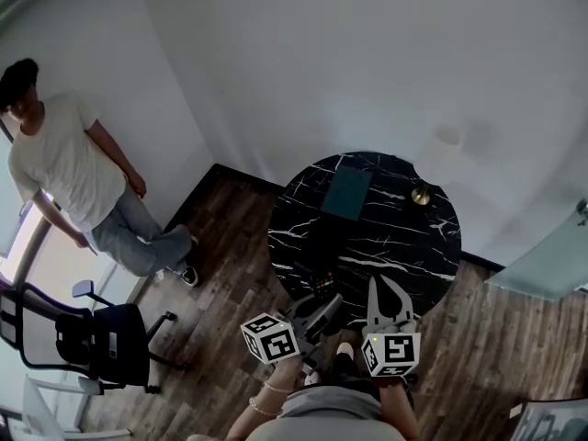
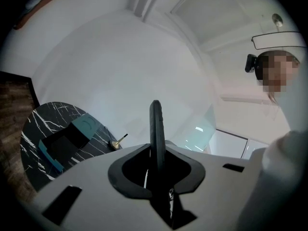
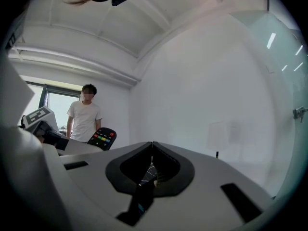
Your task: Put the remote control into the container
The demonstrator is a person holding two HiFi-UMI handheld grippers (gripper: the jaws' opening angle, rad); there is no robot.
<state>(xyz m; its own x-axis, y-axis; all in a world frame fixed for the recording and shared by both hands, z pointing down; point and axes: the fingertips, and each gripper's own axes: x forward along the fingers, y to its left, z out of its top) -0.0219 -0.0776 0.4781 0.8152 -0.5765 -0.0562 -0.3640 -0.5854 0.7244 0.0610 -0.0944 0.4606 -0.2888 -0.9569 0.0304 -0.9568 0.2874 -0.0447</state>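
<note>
Left gripper (image 1: pixel 323 309) is clamping the remote control (image 2: pixel 155 124) edge-on, lower centre of frame. Right gripper (image 3: pixel 152 146) is sitting jaws together, empty. Teal container (image 1: pixel 346 194) is lying on the round black marble table (image 1: pixel 386 246). Wood floor (image 1: pixel 230 246), white walls (image 1: pixel 367 62).

Lower end of remote control (image 1: pixel 322 285) unseen between left gripper (image 1: pixel 323 305) jaws

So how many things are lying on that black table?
2: a teal container at the far side and a small brass object right of it. The near edge is partly hidden.
</note>
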